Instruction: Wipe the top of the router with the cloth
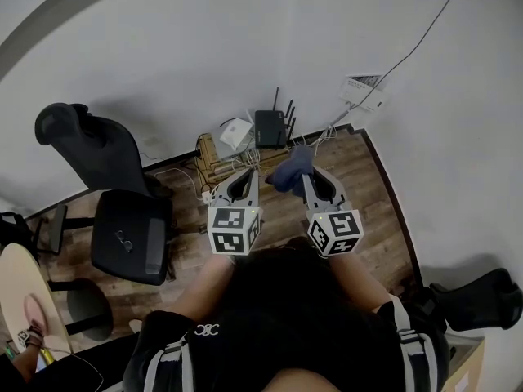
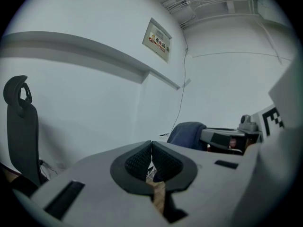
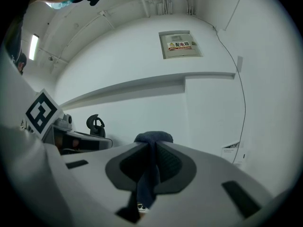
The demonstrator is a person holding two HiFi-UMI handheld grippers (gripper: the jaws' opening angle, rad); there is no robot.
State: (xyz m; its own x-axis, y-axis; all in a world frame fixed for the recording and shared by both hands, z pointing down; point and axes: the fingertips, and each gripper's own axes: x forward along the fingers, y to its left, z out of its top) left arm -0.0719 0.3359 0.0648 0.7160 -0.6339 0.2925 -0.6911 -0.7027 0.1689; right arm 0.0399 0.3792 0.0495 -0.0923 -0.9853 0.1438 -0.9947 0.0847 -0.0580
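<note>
The right tool (image 3: 151, 148) clamps the dark blue cloth (image 3: 152, 138); the left tool (image 2: 151, 145) sits closed, empty. The black antennaed router (image 1: 270, 129) stands at the floor's (image 1: 359, 194) far edge, and its antennas (image 1: 288, 113) could snag the cloth loose.

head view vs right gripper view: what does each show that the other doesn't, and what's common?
Head view only: the black router with its antennas up, standing by the wall, and the wood floor.
Right gripper view only: the right gripper seen close, its jaws shut on the blue cloth, and the wall sign above a ledge.
Both: the cloth, the left gripper, the office chair.
</note>
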